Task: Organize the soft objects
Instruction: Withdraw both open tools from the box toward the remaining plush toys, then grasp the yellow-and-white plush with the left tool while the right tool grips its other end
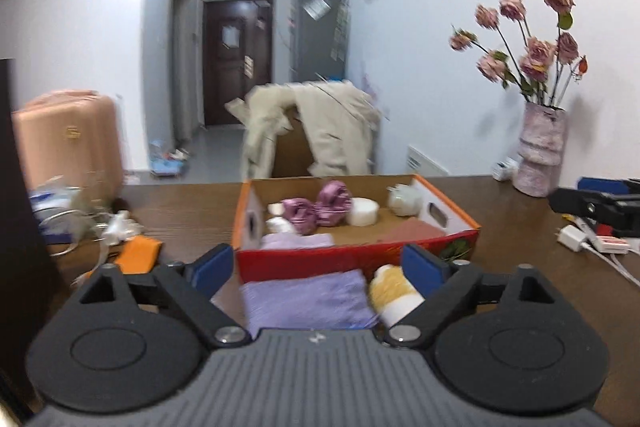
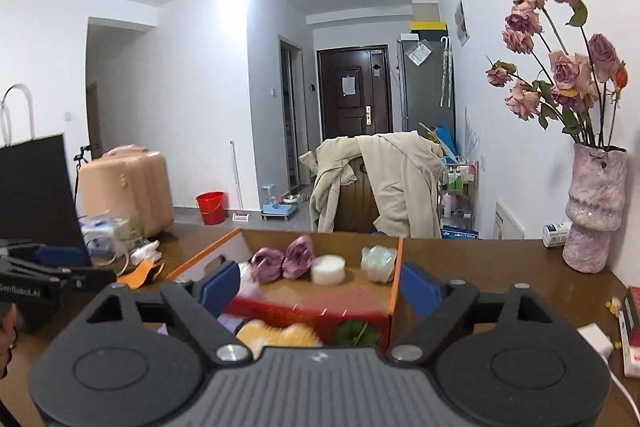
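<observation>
A red and orange cardboard box stands on the brown table. Inside it are two purple scrunchies, a white round pad, a pale bundle and a lilac cloth. On the table, against the box's near side, lie a folded lilac cloth and a yellow and white plush. My left gripper hangs open above these two, blue pads wide apart, gripping nothing. My right gripper is open too, over the plush and the box.
A pink vase of dried roses stands at the table's far right, near a white charger with cables. An orange item and white clutter lie to the left, beside a black paper bag. Behind the table is a chair draped with a beige coat.
</observation>
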Tool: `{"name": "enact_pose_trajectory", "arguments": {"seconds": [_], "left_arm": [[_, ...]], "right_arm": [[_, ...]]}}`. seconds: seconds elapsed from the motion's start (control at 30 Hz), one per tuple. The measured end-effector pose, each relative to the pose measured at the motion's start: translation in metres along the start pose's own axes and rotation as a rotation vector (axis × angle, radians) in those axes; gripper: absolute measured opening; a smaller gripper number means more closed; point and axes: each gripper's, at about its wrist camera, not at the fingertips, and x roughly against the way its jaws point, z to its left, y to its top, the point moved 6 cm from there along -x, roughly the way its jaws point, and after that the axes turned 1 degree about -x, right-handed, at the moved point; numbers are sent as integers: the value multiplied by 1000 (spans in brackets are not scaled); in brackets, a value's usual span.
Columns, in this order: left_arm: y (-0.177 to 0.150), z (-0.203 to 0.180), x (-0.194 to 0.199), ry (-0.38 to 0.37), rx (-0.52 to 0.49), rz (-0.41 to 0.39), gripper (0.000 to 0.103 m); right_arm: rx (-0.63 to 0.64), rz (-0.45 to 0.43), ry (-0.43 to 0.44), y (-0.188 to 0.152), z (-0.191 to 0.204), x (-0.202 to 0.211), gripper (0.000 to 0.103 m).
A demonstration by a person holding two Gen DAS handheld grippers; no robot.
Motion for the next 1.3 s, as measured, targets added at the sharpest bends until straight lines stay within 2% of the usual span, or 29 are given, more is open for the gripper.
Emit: {"name": "enact_pose_trajectory", "arguments": {"seconds": [0.1, 0.2, 0.37, 0.53, 0.8, 0.97, 1.2, 1.3], "left_arm": [[-23, 3, 23, 15, 6, -28, 98], [-47, 9, 37, 14, 36, 1, 99], [-87, 20, 56, 8, 42, 45, 99], [-101, 35, 60, 4, 78, 66, 99], [-99, 36, 37, -44, 107, 84, 99], [-91, 25, 8, -98, 107, 110, 99], [-63, -37, -62, -227, 55, 157, 99], [-57, -66, -96, -240, 0, 184, 99]], "right_arm": [[14, 13, 18, -25, 20, 17, 87], [-13, 48, 36, -54, 36, 27, 88], [-80, 117, 1, -101, 52, 41, 88], [-113, 170, 8, -124, 68, 49, 88], [-93, 180, -22, -111, 74, 28, 87], [-92, 192, -65, -97, 54, -1, 86], [-112, 162, -165, -68, -2, -35, 86], [-135, 158, -185, -61, -22, -45, 86]]}}
